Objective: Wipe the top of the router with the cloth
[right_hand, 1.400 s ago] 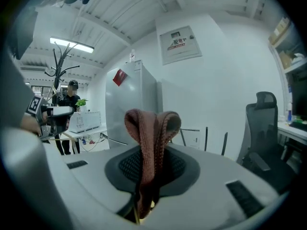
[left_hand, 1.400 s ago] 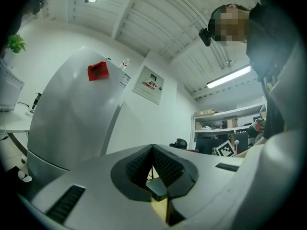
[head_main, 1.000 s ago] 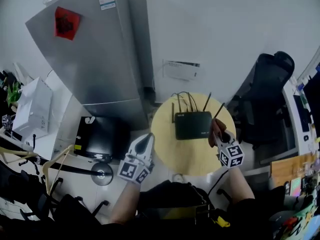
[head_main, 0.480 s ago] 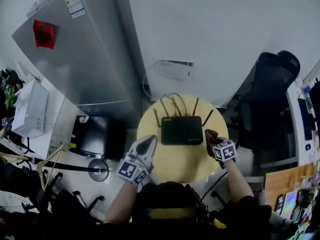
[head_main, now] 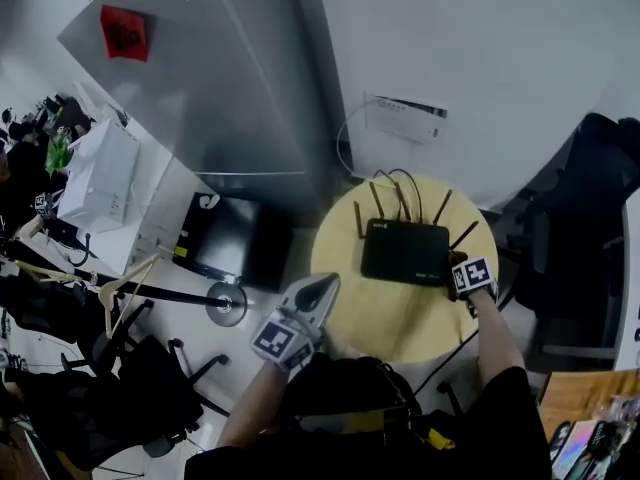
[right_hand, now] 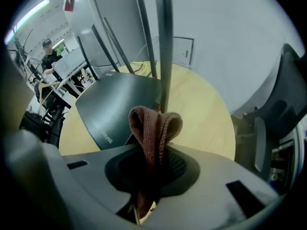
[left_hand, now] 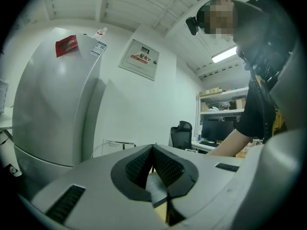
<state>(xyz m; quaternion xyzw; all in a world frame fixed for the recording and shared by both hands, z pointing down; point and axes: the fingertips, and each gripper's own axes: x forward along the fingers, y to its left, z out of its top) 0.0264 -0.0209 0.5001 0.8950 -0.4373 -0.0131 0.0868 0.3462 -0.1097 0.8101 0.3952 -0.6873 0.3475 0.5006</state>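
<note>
**Cloth pinched at the router's right end, left tongs idle**

The head view has swung since half a second ago, so the round table (head_main: 385,318) and router (head_main: 405,252) now sit further right in frame. My right gripper (head_main: 458,265) keeps its place at the router's right end.

Its jaws are clenched on the cloth (right_hand: 154,130), a reddish-brown, ribbed fabric folded into a loop that stands up from between the dark pads. The loop sits just at the router's near corner, beside one antenna (right_hand: 166,42). I cannot tell whether it touches the casing.

My left gripper (head_main: 322,288) hangs over the table's left edge, well apart from the router. Its textured pads meet at the tips with nothing between them.

The router is a flat, matte black slab with thin upright antennas along its back edge and cables behind. It lies on the pale yellow table top, which is smooth.

Behind the table stands a tall silver refrigerator (head_main: 215,88) with a red sticker (head_main: 125,33) high on its door, against a white wall. A black office chair (left_hand: 181,133) stands to the right. A white wall cabinet (left_hand: 139,59) hangs beyond the refrigerator in the left gripper view.
</note>
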